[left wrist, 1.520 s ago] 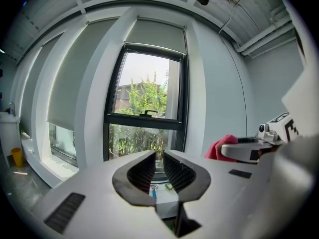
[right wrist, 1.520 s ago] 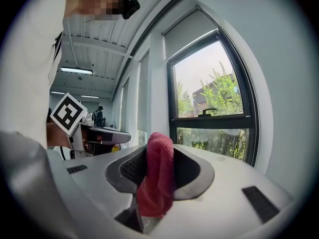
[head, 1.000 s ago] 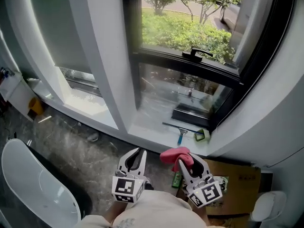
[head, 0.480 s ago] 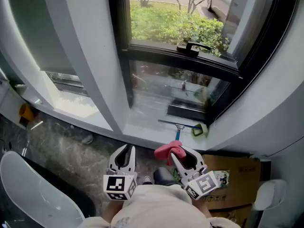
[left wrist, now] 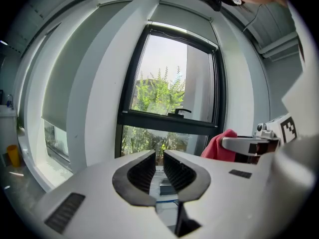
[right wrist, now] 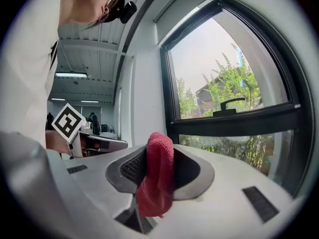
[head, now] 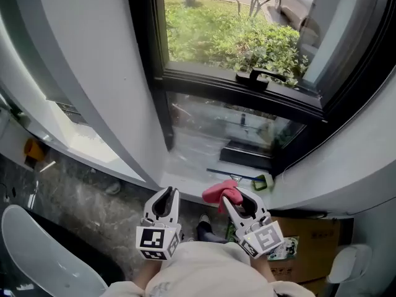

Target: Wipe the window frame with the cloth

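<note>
Right hand-held gripper (head: 238,198): my jaws are clamped on the red cloth (head: 221,192). One fold stands up between the pads and a tail hangs below them.
Left hand-held gripper (head: 169,195): my jaws are drawn almost together with only a thin slit between them and nothing in it. It is held beside the right one, not touching it.
Cloth position: at the front edge of the white sill (head: 185,159), short of the black window frame (head: 235,93).
Sill room: bare beside the frame's upright. A squeegee (head: 232,174) and a small green item (head: 263,181) lie toward the right corner, just beyond the cloth.
Frame edges: the crossbar carries a black handle (head: 260,76), with glass above and below it.
Left bound: a white pillar (head: 105,73) closes off the sill.
Below: dark stone floor (head: 80,197) on the left and a cardboard box (head: 309,234) on the right.
</note>
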`<state>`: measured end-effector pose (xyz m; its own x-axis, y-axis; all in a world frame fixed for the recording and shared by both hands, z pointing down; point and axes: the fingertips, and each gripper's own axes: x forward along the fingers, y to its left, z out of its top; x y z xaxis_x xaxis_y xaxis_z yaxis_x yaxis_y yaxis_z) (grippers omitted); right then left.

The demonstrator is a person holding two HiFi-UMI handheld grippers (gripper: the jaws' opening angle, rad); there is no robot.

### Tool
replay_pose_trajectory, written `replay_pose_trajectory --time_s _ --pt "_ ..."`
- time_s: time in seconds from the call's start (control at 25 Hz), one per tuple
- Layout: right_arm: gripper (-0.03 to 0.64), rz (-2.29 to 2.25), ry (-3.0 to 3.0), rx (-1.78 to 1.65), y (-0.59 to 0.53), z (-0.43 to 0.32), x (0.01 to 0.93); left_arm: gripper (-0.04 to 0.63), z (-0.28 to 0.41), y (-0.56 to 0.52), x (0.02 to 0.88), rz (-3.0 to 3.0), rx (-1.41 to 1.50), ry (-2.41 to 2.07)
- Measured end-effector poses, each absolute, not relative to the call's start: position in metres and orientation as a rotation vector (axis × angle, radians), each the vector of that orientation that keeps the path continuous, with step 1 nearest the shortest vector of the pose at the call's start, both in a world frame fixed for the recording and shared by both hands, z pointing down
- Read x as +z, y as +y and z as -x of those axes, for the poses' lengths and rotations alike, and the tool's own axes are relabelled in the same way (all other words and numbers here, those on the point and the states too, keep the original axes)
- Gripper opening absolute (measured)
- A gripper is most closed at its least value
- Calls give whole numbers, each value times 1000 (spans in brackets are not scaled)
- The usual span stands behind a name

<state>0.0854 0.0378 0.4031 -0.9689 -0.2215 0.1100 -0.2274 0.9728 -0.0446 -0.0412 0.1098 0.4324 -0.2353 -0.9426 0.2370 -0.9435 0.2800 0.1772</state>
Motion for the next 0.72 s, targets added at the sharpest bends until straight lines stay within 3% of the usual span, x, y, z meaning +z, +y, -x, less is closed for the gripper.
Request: replay_pose_trajectory --time_s 0.72 --pt "132 -236 -2962 18 -53 -35 414 55 85 14 412 -1740 -150 -2333"
